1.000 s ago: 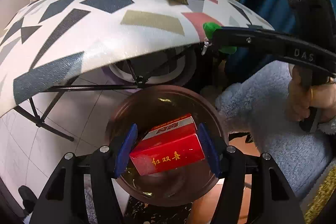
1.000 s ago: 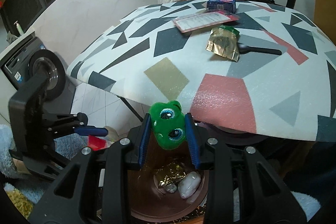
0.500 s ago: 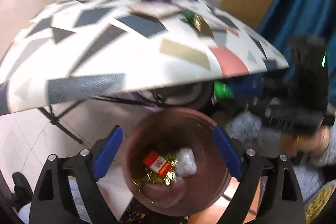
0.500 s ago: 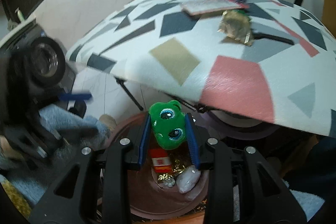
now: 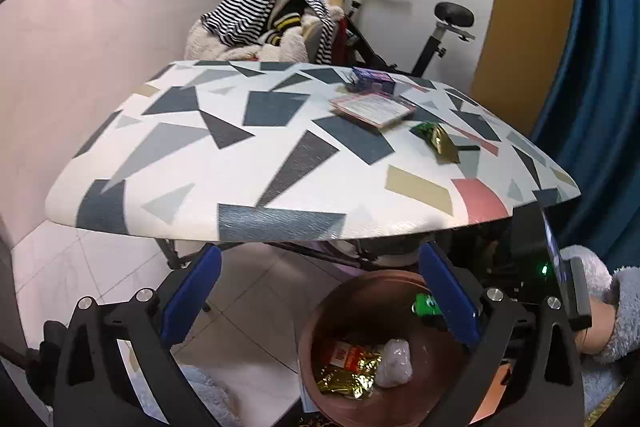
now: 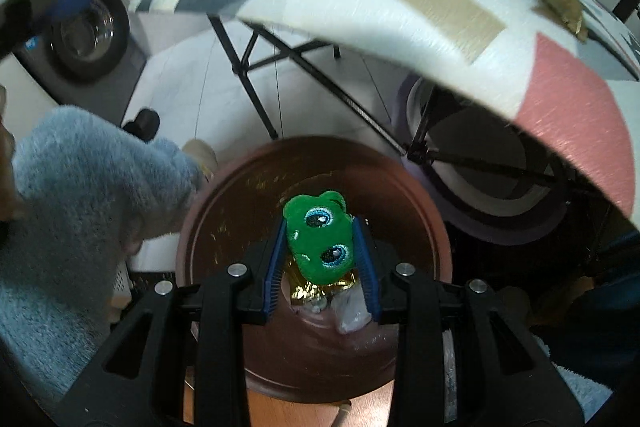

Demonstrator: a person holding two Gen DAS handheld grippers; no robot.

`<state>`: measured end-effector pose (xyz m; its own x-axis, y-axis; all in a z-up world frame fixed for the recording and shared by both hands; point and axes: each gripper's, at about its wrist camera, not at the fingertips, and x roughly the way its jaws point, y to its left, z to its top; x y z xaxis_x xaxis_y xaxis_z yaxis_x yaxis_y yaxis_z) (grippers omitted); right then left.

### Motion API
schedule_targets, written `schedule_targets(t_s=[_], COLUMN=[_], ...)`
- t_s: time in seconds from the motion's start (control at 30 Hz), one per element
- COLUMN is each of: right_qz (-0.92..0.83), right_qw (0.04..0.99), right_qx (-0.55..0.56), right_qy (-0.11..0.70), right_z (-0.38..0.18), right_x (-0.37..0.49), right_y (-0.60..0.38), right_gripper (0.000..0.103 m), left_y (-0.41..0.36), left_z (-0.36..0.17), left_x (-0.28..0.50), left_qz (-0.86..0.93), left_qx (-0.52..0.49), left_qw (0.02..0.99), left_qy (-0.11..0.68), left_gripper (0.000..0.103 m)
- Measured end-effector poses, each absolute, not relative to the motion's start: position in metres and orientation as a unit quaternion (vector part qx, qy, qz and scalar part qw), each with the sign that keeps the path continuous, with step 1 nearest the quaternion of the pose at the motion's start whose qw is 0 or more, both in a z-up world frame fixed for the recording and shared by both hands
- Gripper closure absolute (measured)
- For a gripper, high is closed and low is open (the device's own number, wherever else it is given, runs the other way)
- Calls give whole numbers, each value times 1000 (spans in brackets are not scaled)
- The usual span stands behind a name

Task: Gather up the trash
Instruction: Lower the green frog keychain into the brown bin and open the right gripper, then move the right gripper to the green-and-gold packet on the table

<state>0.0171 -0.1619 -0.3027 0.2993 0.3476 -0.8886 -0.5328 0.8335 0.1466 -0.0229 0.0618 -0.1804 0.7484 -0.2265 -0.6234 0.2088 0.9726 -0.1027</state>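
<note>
Trash in play is a green frog toy [image 6: 318,241], pinched between the pads of the right gripper [image 6: 320,263] directly over the brown bin [image 6: 208,223]. Inside the bin lie gold foil [image 5: 346,379], a red packet [image 5: 342,355] and a white wad [image 5: 394,367]. Left gripper [image 5: 320,301] — jaws just opened wide, nothing between them — faces the patterned table [image 5: 256,155], where a gold-green wrapper [image 5: 438,141] lies.

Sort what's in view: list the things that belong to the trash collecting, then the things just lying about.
Part of the job:
- green frog toy, gripped in the right gripper
- brown bin
- red box, gold wrapper and white wad in the bin
- gold wrapper on the table
- left gripper, open and empty

Lying about:
- striped clothes
- exercise bike
- washing machine
</note>
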Motion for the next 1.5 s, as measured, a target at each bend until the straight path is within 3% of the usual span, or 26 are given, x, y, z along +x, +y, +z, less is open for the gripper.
schedule_targets(t_s=[0.23, 0.3, 0.37, 0.47, 1.0, 1.5], right_qz=[275, 271, 266, 259, 203, 100], right_qw=[785, 787, 793, 813, 907, 932], right_qx=[-110, -109, -105, -88, -23, 25], right_qy=[545, 543, 537, 515, 369, 346], right_z=[-317, -317, -314, -302, -239, -219], right_x=[15, 15, 14, 13, 5, 23], right_y=[-155, -156, -157, -165, -207, -245], right_gripper=[62, 49, 23, 9, 6, 6], left_y=[72, 74, 75, 74, 73, 72], left_z=[-178, -179, -180, -181, -179, -181], left_x=[-24, -24, -23, -23, -24, -12], left_qz=[-98, -96, -95, -94, -86, -93], left_qx=[-24, -26, -26, -25, -27, -37], left_qw=[939, 939, 939, 938, 943, 934], left_qy=[328, 329, 330, 332, 320, 342], left_gripper=[6, 6, 6, 6, 6, 6])
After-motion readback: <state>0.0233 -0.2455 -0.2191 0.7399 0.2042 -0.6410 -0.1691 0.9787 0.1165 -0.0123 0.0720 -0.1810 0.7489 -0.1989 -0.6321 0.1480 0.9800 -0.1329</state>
